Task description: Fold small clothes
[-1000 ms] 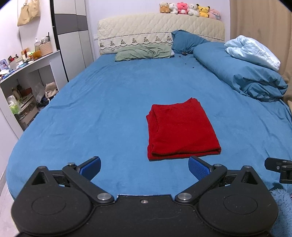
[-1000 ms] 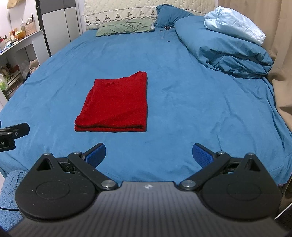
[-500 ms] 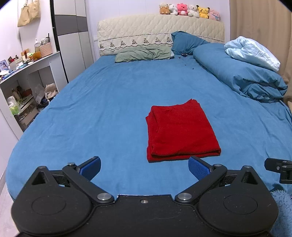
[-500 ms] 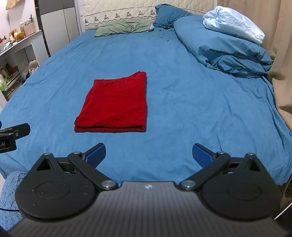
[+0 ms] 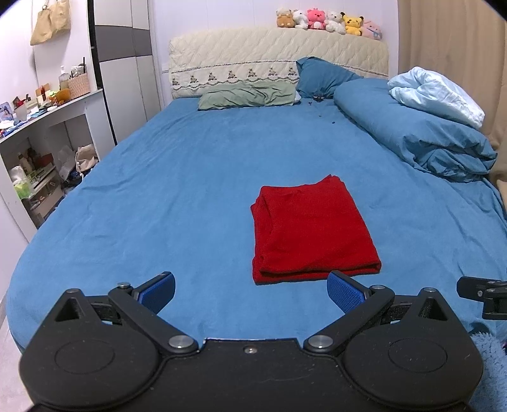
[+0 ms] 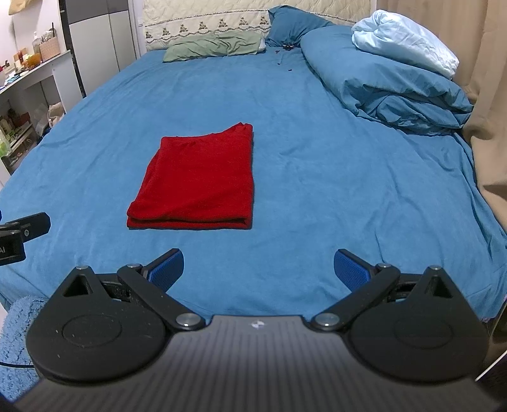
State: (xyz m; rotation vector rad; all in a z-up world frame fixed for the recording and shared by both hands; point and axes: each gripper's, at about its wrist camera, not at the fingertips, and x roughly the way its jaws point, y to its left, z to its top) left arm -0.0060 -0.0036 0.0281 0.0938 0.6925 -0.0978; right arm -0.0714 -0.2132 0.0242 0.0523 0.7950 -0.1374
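- A red garment (image 5: 312, 229), folded into a neat rectangle with its doubled edge toward me, lies flat on the blue bed sheet (image 5: 177, 190), right of centre in my left wrist view and left of centre in my right wrist view (image 6: 198, 179)
- My left gripper (image 5: 250, 290) hovers at the lower edge of its frame, blue pads spread wide and holding nothing, the right pad just short of the garment's near edge
- My right gripper (image 6: 258, 266) sits low in its frame, likewise spread wide and empty, clear of the garment
- A rumpled blue duvet (image 6: 389, 79) with a pale blue bundle on top fills the upper right
- A green pillow (image 5: 247, 96) lies against the quilted headboard (image 5: 279, 57), plush toys (image 5: 326, 20) lined along its top
- Cluttered white shelves (image 5: 41, 152) stand at the left edge
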